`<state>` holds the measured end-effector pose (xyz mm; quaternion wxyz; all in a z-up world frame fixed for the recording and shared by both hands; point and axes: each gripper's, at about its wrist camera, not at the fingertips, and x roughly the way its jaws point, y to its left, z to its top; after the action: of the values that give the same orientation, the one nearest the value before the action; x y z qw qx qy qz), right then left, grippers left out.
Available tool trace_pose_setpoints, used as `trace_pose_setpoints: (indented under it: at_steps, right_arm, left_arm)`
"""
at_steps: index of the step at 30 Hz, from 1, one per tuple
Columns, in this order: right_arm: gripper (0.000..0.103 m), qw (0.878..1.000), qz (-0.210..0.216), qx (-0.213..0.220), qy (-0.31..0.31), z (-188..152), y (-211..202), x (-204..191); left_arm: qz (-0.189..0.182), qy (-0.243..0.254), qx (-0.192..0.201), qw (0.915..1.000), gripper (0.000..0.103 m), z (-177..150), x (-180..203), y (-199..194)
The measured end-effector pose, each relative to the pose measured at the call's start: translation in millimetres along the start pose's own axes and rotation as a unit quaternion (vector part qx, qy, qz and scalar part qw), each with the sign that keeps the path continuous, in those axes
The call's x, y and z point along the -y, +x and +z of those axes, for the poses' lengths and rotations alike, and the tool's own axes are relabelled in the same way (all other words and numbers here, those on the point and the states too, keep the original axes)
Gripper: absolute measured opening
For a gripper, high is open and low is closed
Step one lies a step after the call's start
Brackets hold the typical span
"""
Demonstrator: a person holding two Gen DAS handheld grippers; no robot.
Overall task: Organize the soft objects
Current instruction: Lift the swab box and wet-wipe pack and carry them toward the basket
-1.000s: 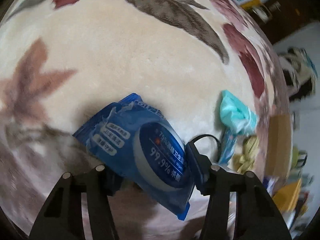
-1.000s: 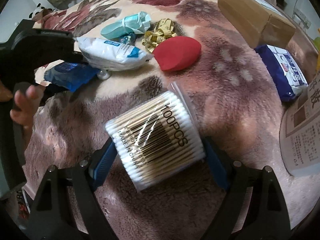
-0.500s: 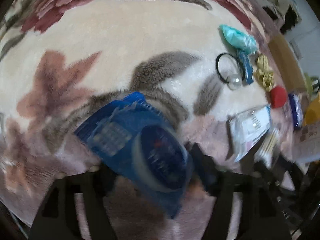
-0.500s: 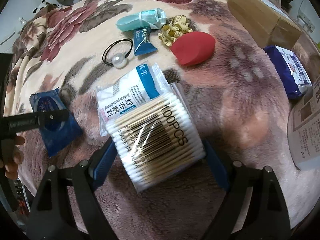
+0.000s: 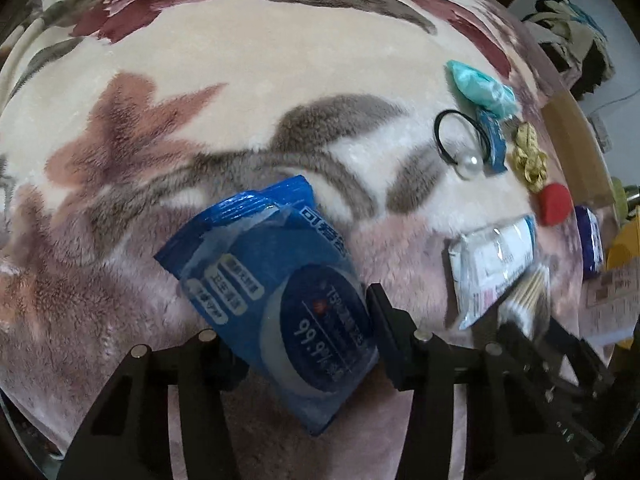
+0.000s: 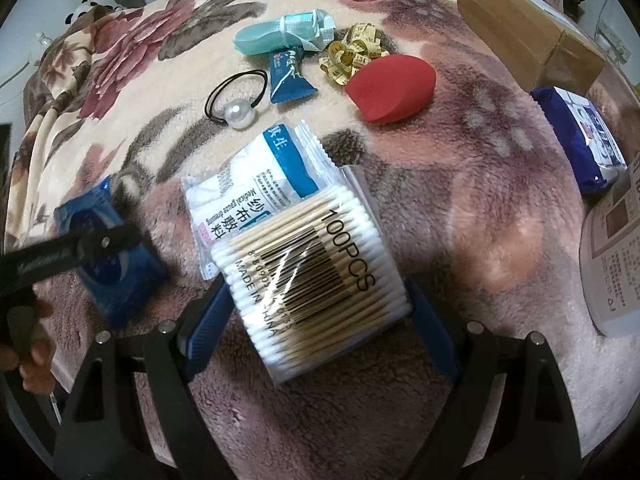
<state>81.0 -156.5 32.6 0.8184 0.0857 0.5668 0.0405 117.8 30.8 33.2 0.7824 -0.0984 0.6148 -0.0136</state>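
Observation:
My left gripper [image 5: 300, 328] has a blue wet-wipes pack [image 5: 272, 280] between its pads, and its jaws are closing on it just above the flowered blanket [image 5: 200, 80]. The right wrist view shows the same wipes pack [image 6: 116, 276] at the left, under the left gripper's black finger. My right gripper [image 6: 316, 292] is shut on a clear pack of cotton swabs [image 6: 312, 264], held over the blanket. A white and blue gauze pack [image 6: 248, 188] lies flat just behind the swabs.
Further back lie a black hair tie with a pearl [image 6: 239, 116], a small blue sachet [image 6: 290, 76], a teal mask bundle [image 6: 276, 32], a yellow tape measure [image 6: 352, 52] and a red sponge [image 6: 390, 90]. At the right are a cardboard box [image 6: 520, 28], a dark blue tissue pack [image 6: 580, 140] and a printed sheet [image 6: 616, 248].
The left gripper has carried the wipes pack away from the far items, to the left and nearer. The gauze pack has moved off the hair tie and now lies behind the swabs. The right gripper stayed put.

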Motion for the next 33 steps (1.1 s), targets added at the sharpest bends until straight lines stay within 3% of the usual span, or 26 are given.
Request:
trace_pose_setpoints:
  at_steps: [12,18,33]
  right_arm:
    - [0.085,0.999,0.033,0.020,-0.012,-11,-28,-22]
    - [0.085,0.999,0.028,0.020,-0.018,-20,-40,-29]
    - [0.085,0.999,-0.004,0.053,-0.005,-27,-89,-16]
  left_arm:
    - [-0.015,0.017,0.013,0.9997,0.053,-35,-16,-44]
    - [-0.013,0.030,0.018,0.9993,0.053,-50,-13,-58]
    - [-0.013,0.099,0.043,0.9941,0.053,-63,39,-87]
